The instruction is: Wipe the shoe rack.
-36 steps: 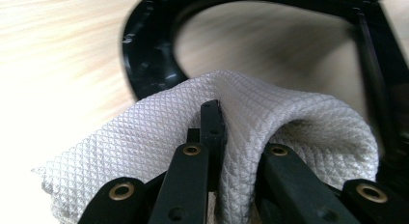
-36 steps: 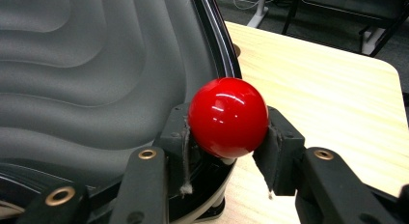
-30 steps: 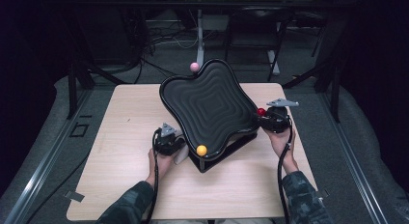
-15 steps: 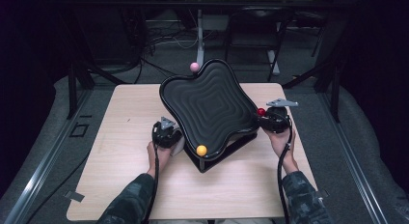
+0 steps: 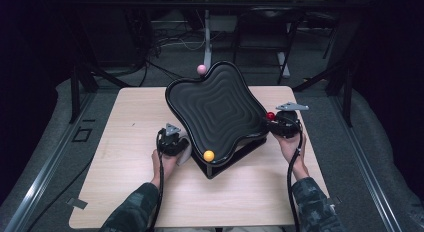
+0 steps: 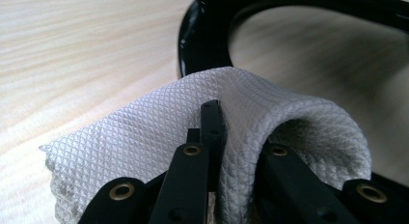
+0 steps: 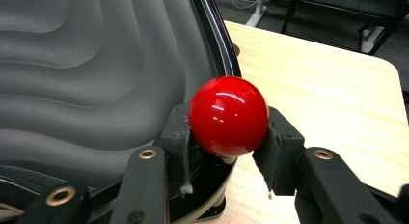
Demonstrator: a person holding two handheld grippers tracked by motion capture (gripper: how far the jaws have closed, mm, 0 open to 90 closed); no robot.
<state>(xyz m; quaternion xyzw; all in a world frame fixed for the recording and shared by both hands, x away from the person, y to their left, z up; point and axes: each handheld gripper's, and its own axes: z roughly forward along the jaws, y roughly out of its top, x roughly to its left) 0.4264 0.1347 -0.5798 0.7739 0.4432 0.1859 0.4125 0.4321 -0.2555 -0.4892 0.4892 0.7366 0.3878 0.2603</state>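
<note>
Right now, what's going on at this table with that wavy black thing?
A person works with a gripper in each hand. The left gripper is shut on a white waffle-weave cloth, held beside the rim of the wavy black tray, which sits tilted on the wooden table. The right gripper clamps the red ball knob at the tray's edge. A yellow ball knob and a pink one sit at other corners.

Grey cloth [image 6: 159, 137] between closed jaws
</note>
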